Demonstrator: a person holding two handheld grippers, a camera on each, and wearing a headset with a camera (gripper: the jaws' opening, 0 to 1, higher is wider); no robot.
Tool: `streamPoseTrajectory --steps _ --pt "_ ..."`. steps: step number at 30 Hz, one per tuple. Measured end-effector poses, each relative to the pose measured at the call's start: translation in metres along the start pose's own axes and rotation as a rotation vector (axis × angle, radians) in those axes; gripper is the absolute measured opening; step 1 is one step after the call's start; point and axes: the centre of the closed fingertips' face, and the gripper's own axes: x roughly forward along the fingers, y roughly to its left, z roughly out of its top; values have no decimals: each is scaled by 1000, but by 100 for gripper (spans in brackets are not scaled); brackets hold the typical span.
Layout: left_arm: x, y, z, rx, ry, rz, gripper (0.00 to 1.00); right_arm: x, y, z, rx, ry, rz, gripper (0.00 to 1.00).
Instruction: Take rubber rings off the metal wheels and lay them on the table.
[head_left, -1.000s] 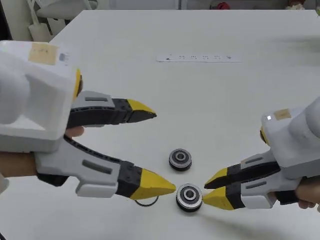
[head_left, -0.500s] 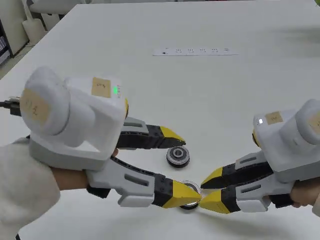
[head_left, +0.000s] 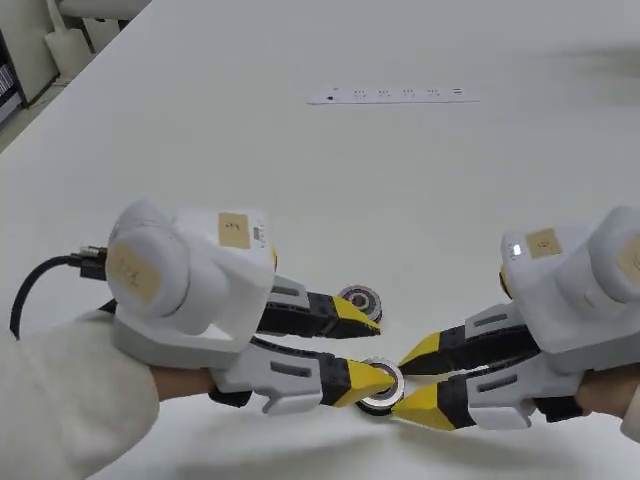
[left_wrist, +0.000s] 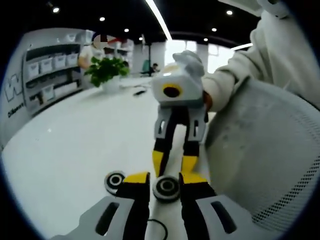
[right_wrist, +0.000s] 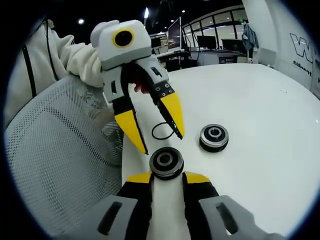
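Two metal wheels (right_wrist: 214, 137) lie on the desk (right_wrist: 260, 115); the nearer wheel (right_wrist: 166, 162) sits between the spread, empty jaws of left gripper (right_wrist: 162, 142) and right gripper (left_wrist: 173, 171), facing from opposite sides. Risk: a glancing tip may skid it away without catching its rubber ring (right_wrist: 153, 166).

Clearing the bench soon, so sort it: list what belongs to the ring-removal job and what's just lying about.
Job: near wheel, far wheel, loose rubber ring, left gripper, right gripper.
Lying about: power strip, potted plant.
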Motion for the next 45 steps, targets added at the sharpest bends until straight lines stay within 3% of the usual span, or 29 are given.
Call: streamPoseTrajectory --steps 6,10,17,24,30,33,37,43,45 --pt "6 -3 -16 16 44 -7 21 0 0 1 -19 -3 -1 21" --pt "8 -2 -20 29 54 -6 19 1 1 0 -38 1 -1 20" --pt "11 -7 -21 80 43 -22 14 0 0 0 -42 3 -2 19" --pt "12 -5 -21 65 31 -17 14 -1 0 -1 -56 5 -4 17" --pt "11 -6 -21 73 26 -13 14 -5 -3 -5 -91 20 -18 2" --pt "11 -6 -21 72 25 -13 14 -4 -2 -4 -89 21 -19 2" --pt "10 -6 -21 72 23 -13 14 -4 -3 -4 -62 19 -24 1" --pt "10 -7 -21 77 12 -17 14 -7 -4 -5 95 -4 -13 0" --pt "9 -7 -20 79 9 -17 14 -8 -6 -5 116 -16 -12 0"
